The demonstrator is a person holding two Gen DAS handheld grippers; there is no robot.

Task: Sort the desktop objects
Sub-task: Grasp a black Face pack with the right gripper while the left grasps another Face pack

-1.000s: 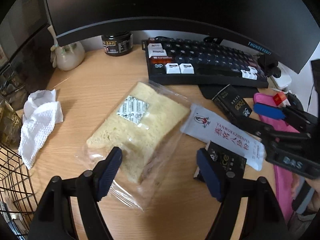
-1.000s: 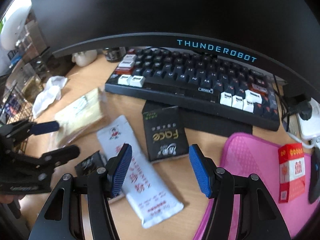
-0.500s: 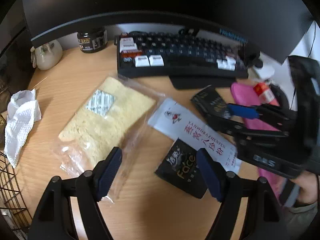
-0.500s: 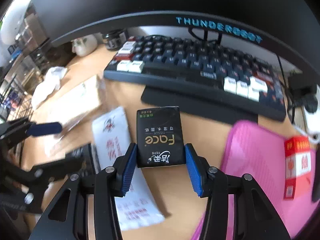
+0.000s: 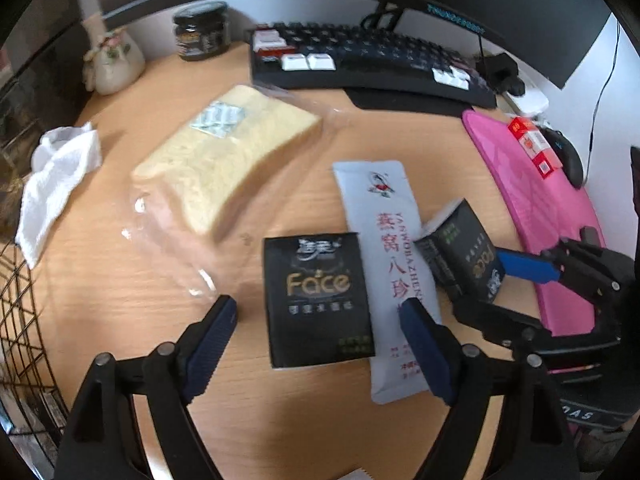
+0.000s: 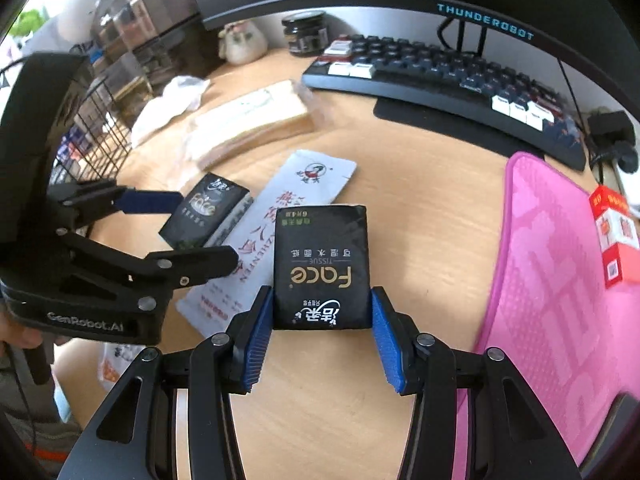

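Right gripper (image 6: 322, 336) pinching a black Face tissue pack (image 6: 322, 268) between both blue pads, lifted clear of the wooden desk (image 6: 420, 208). Left gripper (image 5: 316, 346) opening, jaws spread either side of a second black tissue pack (image 5: 318, 300), pads not touching it. Second pack lying flat, overlapping the white snack sachet (image 5: 380, 216). Bagged bread (image 5: 228, 156) sitting beyond, nearer the keyboard (image 5: 372, 60).
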